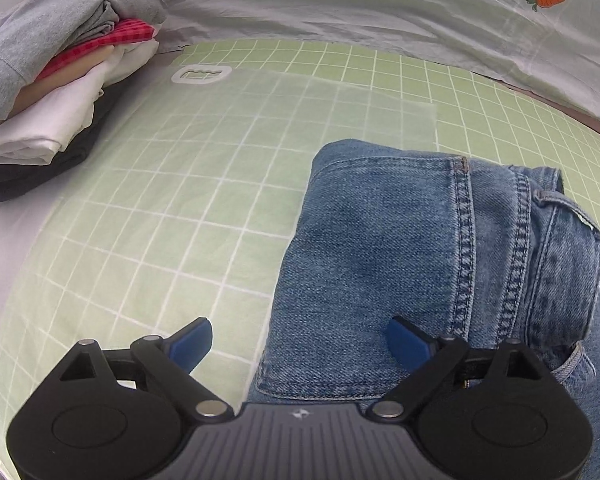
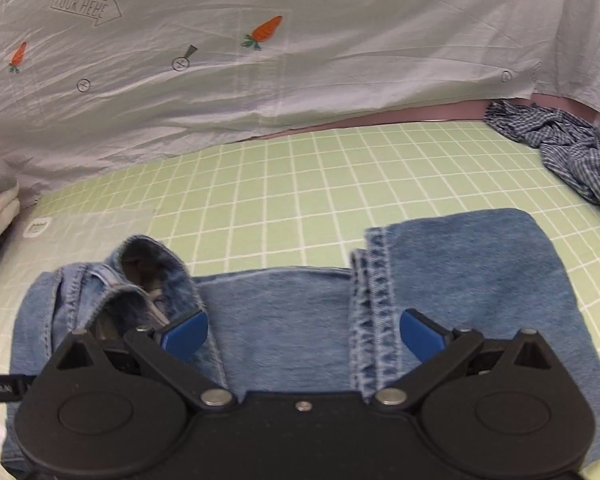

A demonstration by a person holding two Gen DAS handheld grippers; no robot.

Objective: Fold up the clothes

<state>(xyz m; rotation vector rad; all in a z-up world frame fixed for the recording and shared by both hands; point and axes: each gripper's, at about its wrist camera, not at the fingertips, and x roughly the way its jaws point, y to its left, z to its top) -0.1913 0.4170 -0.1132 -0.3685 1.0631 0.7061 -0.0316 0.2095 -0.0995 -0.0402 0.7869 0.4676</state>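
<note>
Folded blue jeans (image 1: 400, 248) lie on the green checked sheet (image 1: 180, 200). In the left wrist view my left gripper (image 1: 300, 346) is open, its left finger over the sheet and its right finger over the jeans' left edge. In the right wrist view the jeans (image 2: 292, 312) lie across the front, waistband bunched at the left and a hem (image 2: 374, 304) folded over in the middle. My right gripper (image 2: 304, 336) is open above the middle of the jeans, holding nothing.
A stack of folded clothes (image 1: 56, 92), grey on top, then red, white and dark, sits at the far left. A crumpled blue checked shirt (image 2: 572, 152) lies at the far right. A white carrot-print quilt (image 2: 260, 60) runs along the back.
</note>
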